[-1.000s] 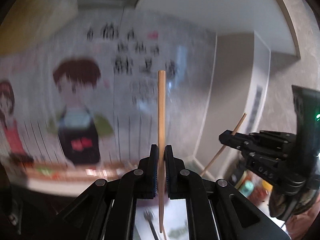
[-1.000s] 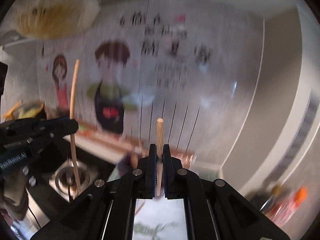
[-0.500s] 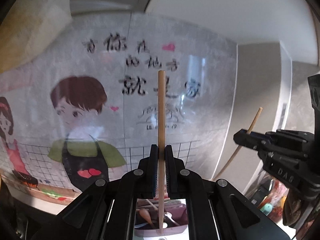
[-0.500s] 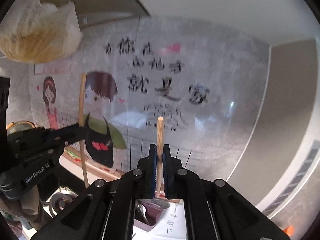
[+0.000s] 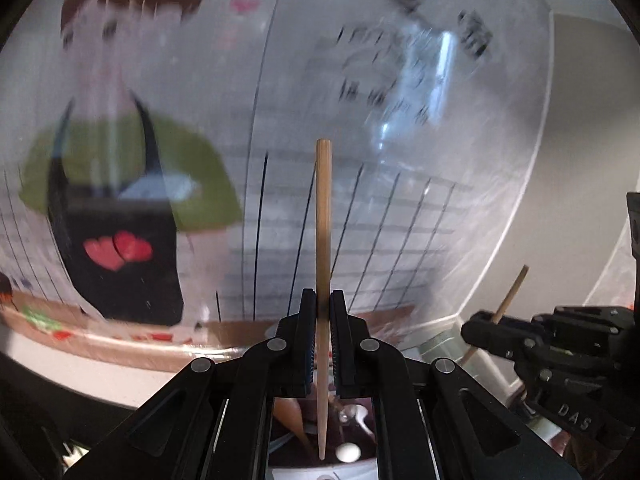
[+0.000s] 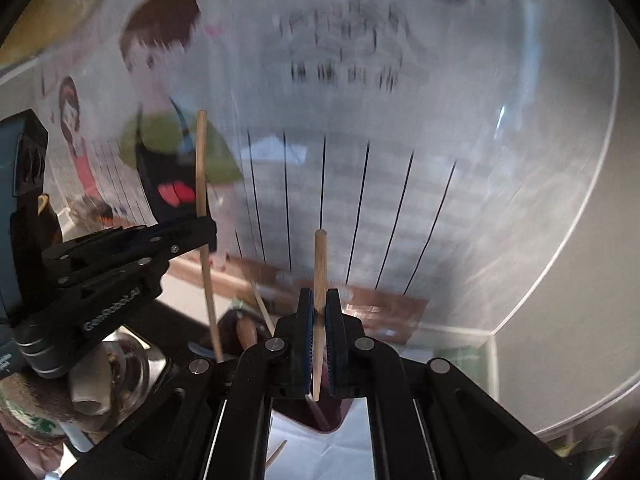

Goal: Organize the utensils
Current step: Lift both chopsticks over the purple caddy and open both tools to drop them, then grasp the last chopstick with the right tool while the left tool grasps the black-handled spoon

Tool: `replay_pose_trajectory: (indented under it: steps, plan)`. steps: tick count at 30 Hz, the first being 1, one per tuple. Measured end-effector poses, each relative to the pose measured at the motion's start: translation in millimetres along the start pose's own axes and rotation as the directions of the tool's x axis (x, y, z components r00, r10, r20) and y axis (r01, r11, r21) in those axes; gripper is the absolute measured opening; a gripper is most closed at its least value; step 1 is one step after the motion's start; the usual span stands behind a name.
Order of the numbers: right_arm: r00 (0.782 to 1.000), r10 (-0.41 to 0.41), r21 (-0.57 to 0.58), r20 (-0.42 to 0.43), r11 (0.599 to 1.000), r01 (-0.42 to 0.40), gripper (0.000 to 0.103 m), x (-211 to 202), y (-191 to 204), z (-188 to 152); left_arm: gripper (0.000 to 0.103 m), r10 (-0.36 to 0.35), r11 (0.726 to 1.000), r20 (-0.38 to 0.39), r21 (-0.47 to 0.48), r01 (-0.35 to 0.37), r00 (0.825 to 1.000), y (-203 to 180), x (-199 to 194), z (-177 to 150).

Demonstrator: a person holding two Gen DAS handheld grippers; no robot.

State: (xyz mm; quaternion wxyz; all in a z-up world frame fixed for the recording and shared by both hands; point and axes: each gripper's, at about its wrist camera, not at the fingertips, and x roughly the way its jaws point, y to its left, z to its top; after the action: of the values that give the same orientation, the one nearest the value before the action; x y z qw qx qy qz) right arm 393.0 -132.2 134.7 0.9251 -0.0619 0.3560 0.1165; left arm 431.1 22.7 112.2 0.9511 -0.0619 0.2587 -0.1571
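My left gripper (image 5: 322, 312) is shut on a wooden chopstick (image 5: 322, 220) held upright, its lower tip over a dark maroon utensil holder (image 5: 320, 420) that holds a white spoon and a brown-handled utensil. My right gripper (image 6: 319, 312) is shut on a second wooden chopstick (image 6: 320, 264), also upright, above the same maroon holder (image 6: 316, 416). Each gripper shows in the other's view: the right one (image 5: 480, 326) at the right edge, the left one (image 6: 200, 232) at the left with its chopstick (image 6: 202, 168).
A glossy wall poster (image 5: 120, 180) with cartoon figures and a grid fills the background. A stainless sink drain (image 6: 128, 364) and a cloth lie at lower left. A loose chopstick tip (image 6: 276, 454) lies on the white counter. A grey wall panel (image 6: 592, 280) stands at the right.
Both grippers have tilted downward and come closer to the wall; the maroon holder now shows below both chopsticks, and the poster has slid upward in both views.
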Motion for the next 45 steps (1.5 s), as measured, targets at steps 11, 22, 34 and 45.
replay_pose_trajectory:
  steps: [11,22,34,45]
  plan:
    - [0.98,0.057,0.065,-0.188,0.997,-0.046,0.007,76.4,-5.1,-49.0,0.007,0.024,0.999,-0.162,-0.035,-0.03,0.987,13.1,56.2,-57.5]
    - [0.988,0.021,0.016,-0.156,1.0,-0.018,0.057,37.2,1.1,-64.9,0.049,0.064,0.995,-0.196,-0.065,-0.078,0.979,14.8,13.0,-56.5]
    - [0.99,-0.018,0.083,-0.141,0.996,0.03,0.076,-44.8,-3.8,-111.6,0.072,0.094,0.991,-0.279,-0.07,-0.118,0.956,10.2,-92.8,-113.1]
    - [0.924,0.049,0.128,-0.38,0.992,0.0,0.075,22.9,38.3,-195.7,0.072,0.122,0.985,-0.441,-0.06,-0.165,0.889,9.7,-120.9,-218.0]
